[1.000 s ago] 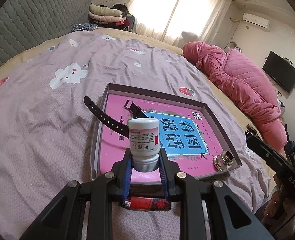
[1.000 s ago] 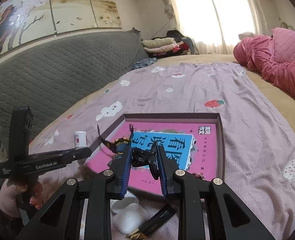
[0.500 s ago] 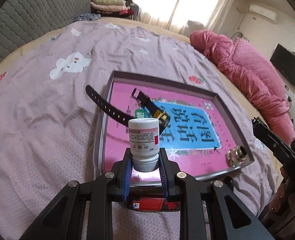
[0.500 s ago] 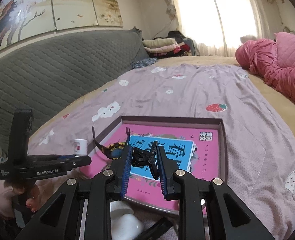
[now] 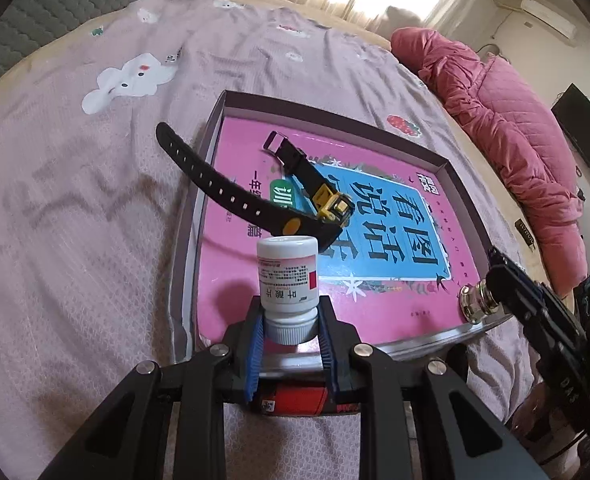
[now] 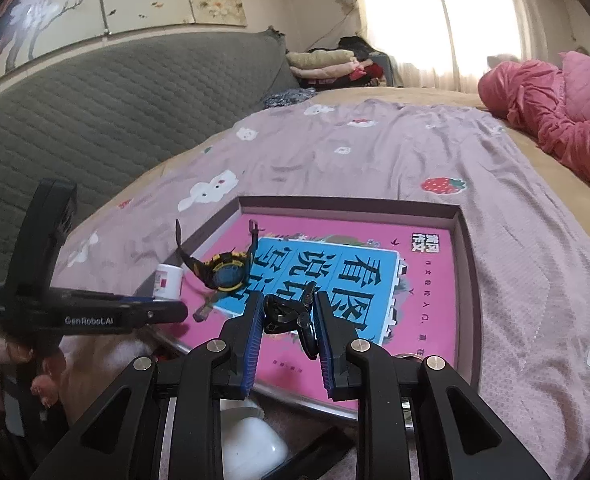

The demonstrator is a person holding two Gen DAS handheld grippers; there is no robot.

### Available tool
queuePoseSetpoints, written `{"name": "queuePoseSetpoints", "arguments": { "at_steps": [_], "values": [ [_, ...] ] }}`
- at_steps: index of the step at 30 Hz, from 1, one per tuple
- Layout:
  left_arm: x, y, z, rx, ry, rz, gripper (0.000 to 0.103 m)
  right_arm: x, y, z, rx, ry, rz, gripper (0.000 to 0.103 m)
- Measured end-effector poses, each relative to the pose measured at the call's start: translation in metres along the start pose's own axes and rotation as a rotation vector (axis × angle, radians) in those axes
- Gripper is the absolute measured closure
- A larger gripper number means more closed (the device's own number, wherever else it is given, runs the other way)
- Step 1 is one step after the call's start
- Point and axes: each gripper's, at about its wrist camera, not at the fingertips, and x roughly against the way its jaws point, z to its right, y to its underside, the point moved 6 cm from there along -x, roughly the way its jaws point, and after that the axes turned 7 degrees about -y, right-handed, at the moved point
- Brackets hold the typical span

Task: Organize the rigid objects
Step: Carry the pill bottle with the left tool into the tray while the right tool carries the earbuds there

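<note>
the left gripper [image 5: 289,332] pinches a white pill bottle [image 5: 287,278] by its cap, above the near edge of the tray [image 5: 379,124]. a watch [image 5: 255,196] straddles the tray's left wall. the right gripper [image 6: 289,326] clamps a small black metal clip [image 6: 291,316] over the tray's pink book [image 6: 423,300].

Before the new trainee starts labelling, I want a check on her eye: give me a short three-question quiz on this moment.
1. True or false: the left gripper grips the white pill bottle by its cap end.
2. The watch lies: A) wholly inside the tray; B) with a strap over the tray's rim; C) on the bedspread only.
3. Fill in: the right gripper holds a small black ____.

Key: 1 true; 2 B; 3 clip.
</note>
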Motion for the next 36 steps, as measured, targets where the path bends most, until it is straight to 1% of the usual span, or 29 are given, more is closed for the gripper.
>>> {"name": "queuePoseSetpoints", "arguments": {
  "at_steps": [5,12,18,24,30,36],
  "values": [
    [-0.005,-0.003,0.0,0.004,0.018,-0.04,0.078,-0.006,0.003,0.004,-0.003,0.014,-0.015,0.077],
    [-0.011,-0.006,0.004,-0.042,0.011,-0.117,0.078,-0.018,0.008,0.012,-0.021,0.043,-0.055,0.077],
    [-0.015,-0.006,0.011,-0.1,-0.033,-0.154,0.078,-0.028,0.015,0.009,0.006,0.057,-0.096,0.077],
    [-0.016,-0.006,0.012,-0.091,-0.038,-0.18,0.078,-0.031,0.019,0.009,0.023,0.064,-0.115,0.077],
    [-0.018,-0.007,0.01,-0.075,-0.046,-0.228,0.077,-0.037,0.024,0.011,0.019,0.067,-0.145,0.077],
    [-0.019,-0.007,0.014,-0.102,-0.103,-0.253,0.077,-0.041,0.029,0.007,0.053,0.079,-0.183,0.077]
  ]
}}
